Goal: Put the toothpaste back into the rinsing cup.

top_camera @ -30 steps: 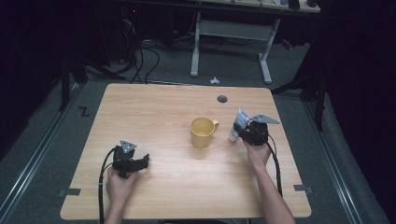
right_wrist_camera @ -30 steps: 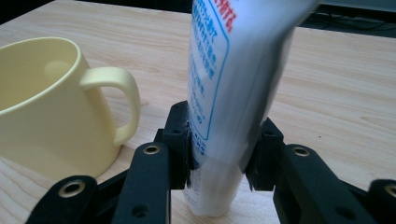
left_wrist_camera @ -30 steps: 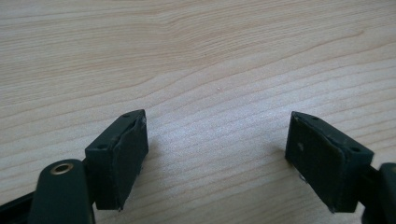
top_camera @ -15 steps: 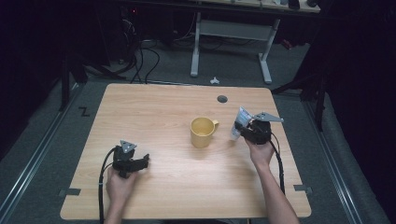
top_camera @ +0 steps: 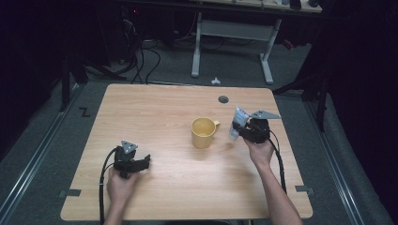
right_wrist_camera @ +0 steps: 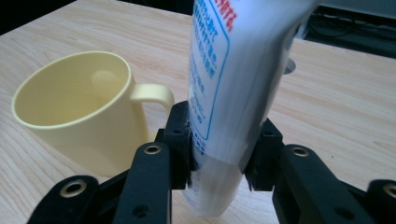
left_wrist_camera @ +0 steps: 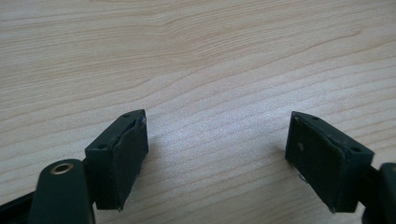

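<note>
A pale yellow mug (top_camera: 203, 131) (right_wrist_camera: 79, 112) stands upright near the middle of the wooden table (top_camera: 155, 112), its handle pointing right. My right gripper (top_camera: 240, 130) (right_wrist_camera: 219, 154) is just right of the mug, shut on a white tube (top_camera: 238, 122) (right_wrist_camera: 229, 79) with blue and red print, held upright and slightly tilted, above the table. My left gripper (top_camera: 146, 161) (left_wrist_camera: 217, 154) rests low over the table's front left, its jaws wide apart with bare wood between them.
A small round grommet hole (top_camera: 223, 99) sits in the table near its far edge. Cables trail from both grippers toward the front edge. Beyond the table stands a white desk frame (top_camera: 234, 42) on a dark floor.
The right gripper with the tube has shifted slightly, staying beside the mug. The left gripper has kept still.
</note>
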